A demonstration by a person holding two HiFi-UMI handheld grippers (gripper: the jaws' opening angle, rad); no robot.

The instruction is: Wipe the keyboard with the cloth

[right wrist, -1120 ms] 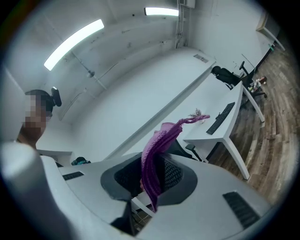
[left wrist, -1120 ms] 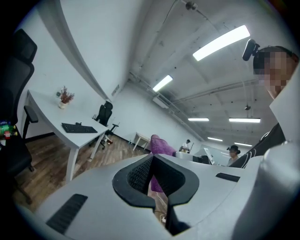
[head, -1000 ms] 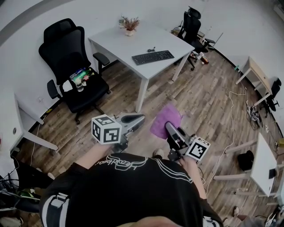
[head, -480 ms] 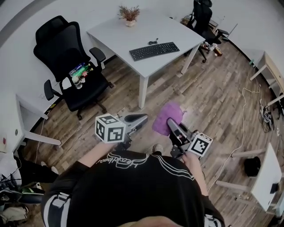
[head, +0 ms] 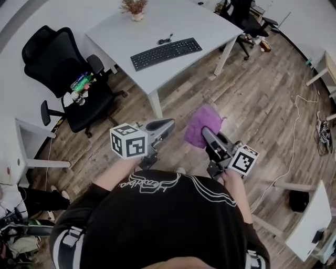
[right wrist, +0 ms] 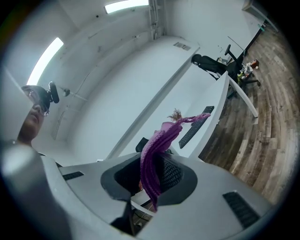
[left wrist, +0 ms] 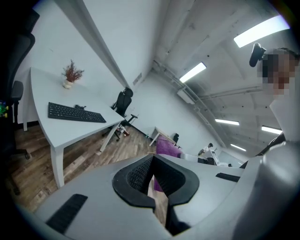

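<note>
Right gripper (head: 204,131) clamps purple cloth (head: 201,122); left gripper (head: 170,124) closed, empty. Both hang well short of keyboard (head: 166,53) on tabletop (head: 210,26), its long axis crosswise.

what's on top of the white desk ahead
A black keyboard, a small dark cable behind it and a potted plant; the desk's far edge runs out of frame.

Looks along the grey left gripper (left wrist: 151,159), black ribbed pads (left wrist: 138,174) meeting at their tips with nothing held, toward a flat black keyboard (left wrist: 75,113) on a white table (left wrist: 51,133) at left and a crumpled purple cloth (left wrist: 166,147) just beyond.
</note>
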